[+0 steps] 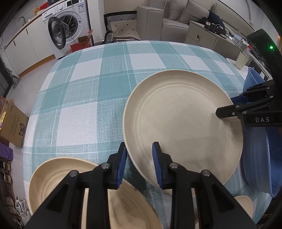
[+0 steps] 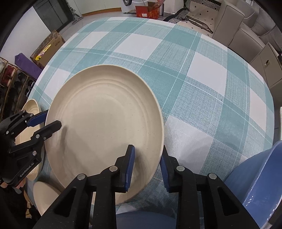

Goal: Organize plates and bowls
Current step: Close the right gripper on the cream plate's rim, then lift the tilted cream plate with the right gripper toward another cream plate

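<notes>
A large cream plate [image 1: 179, 121] [image 2: 105, 123] with ribbed rings is over the teal checked tablecloth [image 1: 91, 84] [image 2: 202, 88]. My left gripper [image 1: 139, 165] [image 2: 51, 119] is shut on its left rim, one blue pad above the rim and one below. On the opposite rim my right gripper [image 2: 147, 169] [image 1: 229, 105] is shut the same way. I cannot tell whether the plate touches the cloth. A cream ribbed bowl [image 1: 52, 178] [image 2: 31, 109] and another cream plate [image 1: 134, 211] lie under my left gripper. A blue bowl [image 2: 260, 179] and blue plates [image 1: 255, 149] sit by my right gripper.
A small cream bowl [image 2: 45, 193] [image 1: 244, 202] sits at the near table edge. A bottle [image 1: 244, 58] stands at the far right corner. Around the table are a washing machine [image 1: 65, 26], a sofa [image 1: 176, 15], a cabinet [image 1: 208, 38] and a cardboard box [image 1: 14, 121].
</notes>
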Demonstrator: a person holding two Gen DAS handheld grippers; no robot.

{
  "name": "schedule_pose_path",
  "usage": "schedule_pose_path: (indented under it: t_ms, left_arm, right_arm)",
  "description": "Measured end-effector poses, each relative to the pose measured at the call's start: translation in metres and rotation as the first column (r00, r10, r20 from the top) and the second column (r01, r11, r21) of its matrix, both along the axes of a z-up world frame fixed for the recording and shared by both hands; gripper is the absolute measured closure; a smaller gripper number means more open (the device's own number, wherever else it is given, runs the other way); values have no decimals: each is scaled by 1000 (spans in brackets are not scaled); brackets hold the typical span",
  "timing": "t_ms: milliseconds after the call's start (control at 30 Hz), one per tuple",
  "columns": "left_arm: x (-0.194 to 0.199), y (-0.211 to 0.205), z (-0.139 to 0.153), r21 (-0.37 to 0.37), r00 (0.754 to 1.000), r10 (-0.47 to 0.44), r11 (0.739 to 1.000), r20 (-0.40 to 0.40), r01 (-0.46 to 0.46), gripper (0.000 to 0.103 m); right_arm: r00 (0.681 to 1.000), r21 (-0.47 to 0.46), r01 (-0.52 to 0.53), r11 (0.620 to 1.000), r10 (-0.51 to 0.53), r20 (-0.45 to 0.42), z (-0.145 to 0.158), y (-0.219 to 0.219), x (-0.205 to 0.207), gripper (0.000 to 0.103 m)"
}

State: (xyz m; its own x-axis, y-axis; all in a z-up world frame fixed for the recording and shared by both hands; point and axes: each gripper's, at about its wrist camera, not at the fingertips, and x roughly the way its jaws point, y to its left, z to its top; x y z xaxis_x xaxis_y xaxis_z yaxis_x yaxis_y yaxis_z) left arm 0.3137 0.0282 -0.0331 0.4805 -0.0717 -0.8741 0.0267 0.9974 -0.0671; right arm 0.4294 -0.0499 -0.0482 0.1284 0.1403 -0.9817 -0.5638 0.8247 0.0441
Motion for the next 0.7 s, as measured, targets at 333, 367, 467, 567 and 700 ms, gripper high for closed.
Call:
schedule_pose_path:
  t_ms: [333,367,467,567,700]
  left_arm:
    - [-5,3,12,-10,999,21,1000,46,-21,76]
    - [-5,3,14,-10,998,21,1000,52,-21,76]
    - [-8,4,20,-9,997,28,1000,73,-27,76]
    - [-12,7,26,-16,995,38,999,90,-36,76]
    - [-19,8,34,-17,992,40,999,117,-39,76]
  right_arm:
    - [998,58,24,998,-27,58,22,-9,9,79]
    - [997,63,26,998,-30,65,25,-10,9,79]
    - [996,74,29,997,-35,88,34,-12,7,80]
    - [993,94,31,995,-41,107,44,-15,3,80]
    - [989,118,30,993,-47,137,58,-15,-5,80]
